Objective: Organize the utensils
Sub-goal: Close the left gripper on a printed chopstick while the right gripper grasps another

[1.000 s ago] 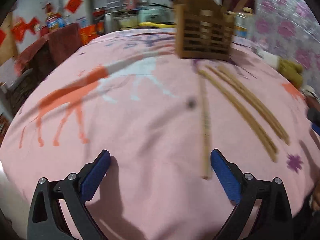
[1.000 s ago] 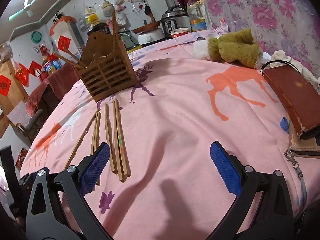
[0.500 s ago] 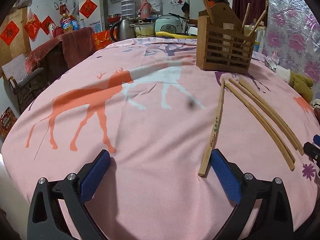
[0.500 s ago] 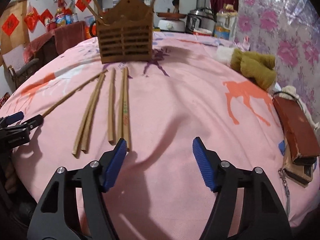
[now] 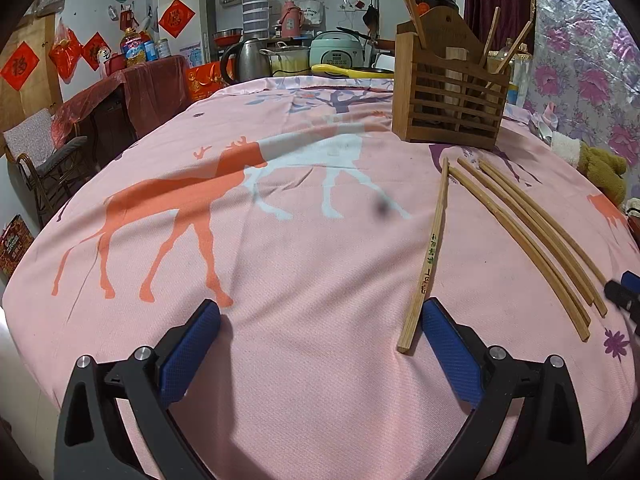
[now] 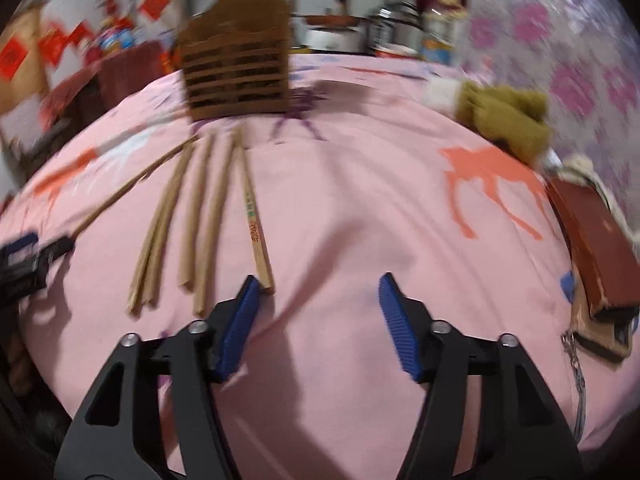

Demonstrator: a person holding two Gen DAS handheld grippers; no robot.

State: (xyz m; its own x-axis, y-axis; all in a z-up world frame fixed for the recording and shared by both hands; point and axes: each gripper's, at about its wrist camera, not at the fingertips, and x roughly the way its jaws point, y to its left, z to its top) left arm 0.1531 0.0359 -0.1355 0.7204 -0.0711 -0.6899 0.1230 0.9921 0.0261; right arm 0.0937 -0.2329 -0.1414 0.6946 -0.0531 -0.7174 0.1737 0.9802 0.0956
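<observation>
Narrower than before, right tool (image 6: 316,300) is closing on nothing beside printed chopstick (image 6: 256,236); left tool (image 5: 320,332) released.

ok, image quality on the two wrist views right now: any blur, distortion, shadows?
Left wrist: sharp, the wooden holder and the print on the nearest chopstick are crisp; fisheye bends the table edge. Right wrist: motion blur smears the holder and background; right gripper stays sharp, casting a soft shadow on the pink cloth.
</observation>
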